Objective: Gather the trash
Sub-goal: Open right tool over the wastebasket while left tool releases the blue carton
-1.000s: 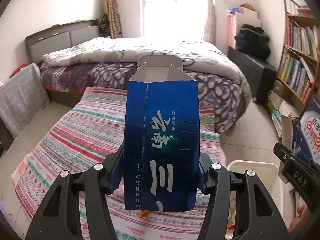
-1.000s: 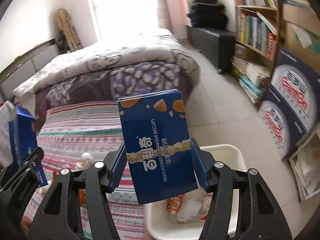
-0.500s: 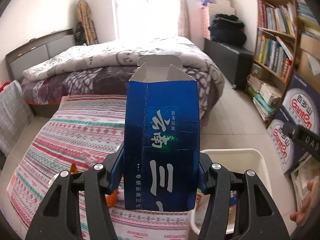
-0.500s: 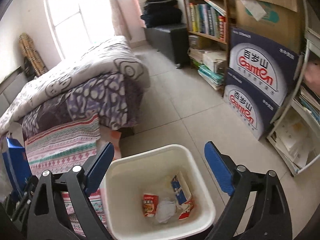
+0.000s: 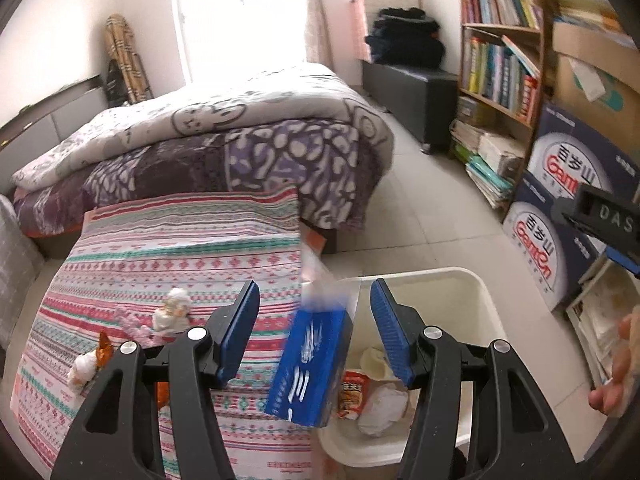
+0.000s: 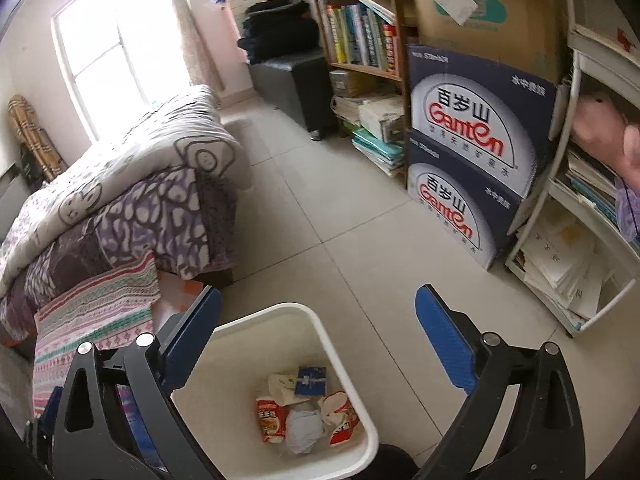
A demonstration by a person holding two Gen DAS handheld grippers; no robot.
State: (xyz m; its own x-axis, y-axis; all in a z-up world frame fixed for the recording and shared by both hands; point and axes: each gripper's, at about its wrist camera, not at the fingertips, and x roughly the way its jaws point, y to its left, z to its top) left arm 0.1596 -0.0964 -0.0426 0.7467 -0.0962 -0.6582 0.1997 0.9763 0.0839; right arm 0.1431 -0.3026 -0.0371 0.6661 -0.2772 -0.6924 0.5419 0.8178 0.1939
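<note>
Both claws hang over the bin [image 6: 344, 364]: left claw [image 5: 314, 330] gapes, its blue carton [image 5: 310, 364] loose and blurred, seemingly falling; right claw [image 6: 318, 342] is opening, empty.

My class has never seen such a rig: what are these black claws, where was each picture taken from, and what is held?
No robot here: a person holds a hand-held gripper in each hand, each carrying a camera looking along its fingers. The left view shows the left hand-held gripper, pads apart; a blurred, tilted blue carton is between them, untouched, by the white bin. Scraps lie on the striped cloth. The right view shows the right hand-held gripper, jaws opening and empty, above the bin, which holds wrappers.
</note>
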